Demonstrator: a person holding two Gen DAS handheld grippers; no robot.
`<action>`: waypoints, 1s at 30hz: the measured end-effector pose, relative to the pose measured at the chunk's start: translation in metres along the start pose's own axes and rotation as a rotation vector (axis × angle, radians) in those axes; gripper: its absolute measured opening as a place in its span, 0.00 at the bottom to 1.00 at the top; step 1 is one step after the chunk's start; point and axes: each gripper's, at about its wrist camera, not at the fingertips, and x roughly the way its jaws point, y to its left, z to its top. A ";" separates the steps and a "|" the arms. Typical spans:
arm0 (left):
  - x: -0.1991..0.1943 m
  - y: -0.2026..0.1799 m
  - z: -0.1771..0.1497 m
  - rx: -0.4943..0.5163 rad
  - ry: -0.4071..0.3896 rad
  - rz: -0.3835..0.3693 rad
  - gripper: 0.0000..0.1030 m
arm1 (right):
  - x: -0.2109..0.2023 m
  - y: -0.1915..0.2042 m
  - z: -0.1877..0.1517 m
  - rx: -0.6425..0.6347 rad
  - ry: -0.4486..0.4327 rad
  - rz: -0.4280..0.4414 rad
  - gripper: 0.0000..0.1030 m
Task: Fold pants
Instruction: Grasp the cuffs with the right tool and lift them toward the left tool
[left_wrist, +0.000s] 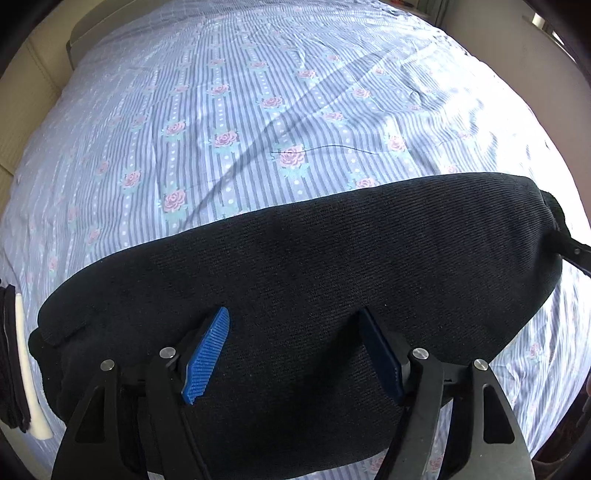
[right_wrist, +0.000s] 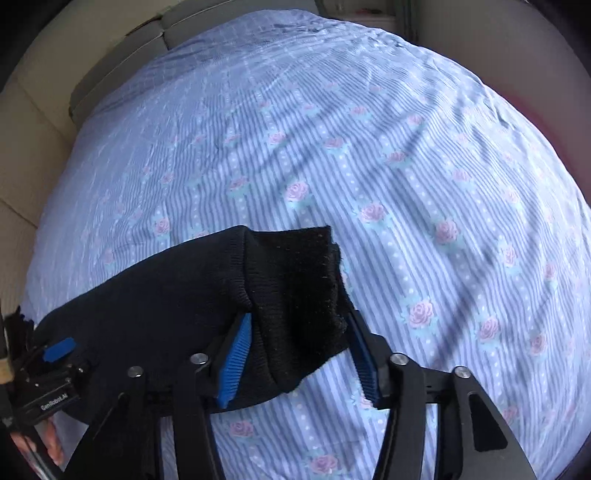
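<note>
Black knit pants (left_wrist: 295, 273) lie folded in a long band across the near part of a bed. My left gripper (left_wrist: 293, 319) is open, with its blue-padded fingers (left_wrist: 207, 354) spread just above the middle of the pants, holding nothing. In the right wrist view the ribbed end of the pants (right_wrist: 295, 295) lies between the spread fingers of my right gripper (right_wrist: 299, 317). The jaws are wide apart and do not pinch the cloth. The left gripper (right_wrist: 55, 369) shows at the far left of that view, over the pants.
The bed sheet (left_wrist: 258, 129) is blue-striped with pink roses and slightly creased. A dark cloth with a white strip (left_wrist: 22, 362) lies at the left edge. A grey headboard (right_wrist: 122, 70) and beige wall lie beyond the bed's far side.
</note>
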 end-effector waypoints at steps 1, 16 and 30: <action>-0.004 0.001 0.000 -0.003 -0.001 -0.002 0.70 | -0.006 -0.007 -0.001 0.043 -0.009 0.017 0.65; -0.040 -0.017 -0.012 -0.007 -0.057 -0.107 0.67 | 0.030 -0.039 -0.017 0.332 0.049 0.228 0.71; -0.047 -0.026 -0.018 -0.041 -0.034 -0.172 0.64 | 0.041 -0.023 0.005 0.253 0.079 0.261 0.31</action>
